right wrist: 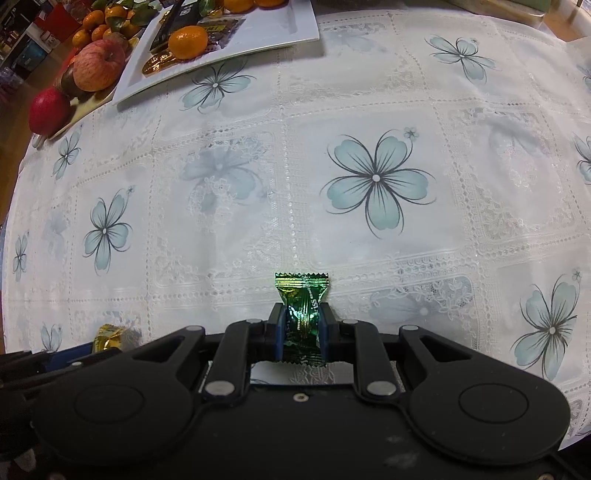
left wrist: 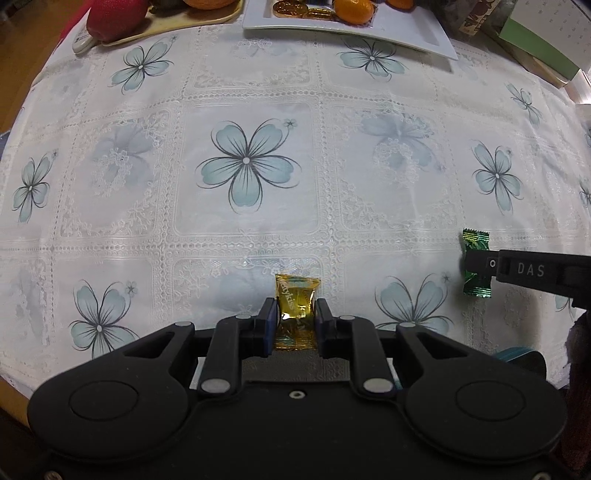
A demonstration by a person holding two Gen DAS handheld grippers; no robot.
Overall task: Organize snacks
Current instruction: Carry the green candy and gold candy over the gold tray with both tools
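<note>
With a gold candy [left wrist: 297, 314] clamped in the left hand-held gripper [left wrist: 295, 325] and a green candy [right wrist: 303, 319] in the right hand-held gripper [right wrist: 303, 328], well short of the white tray [left wrist: 406, 33], both are best carried level and released only over its rim.

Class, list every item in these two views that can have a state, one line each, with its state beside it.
left gripper: shut on the gold candy
gold candy: wrapped, pinched between the fingers
right gripper: shut on the green candy
green candy: wrapped, pinched between the fingers
white tray: loaded with oranges and sweets
tablecloth: spread flat
</note>
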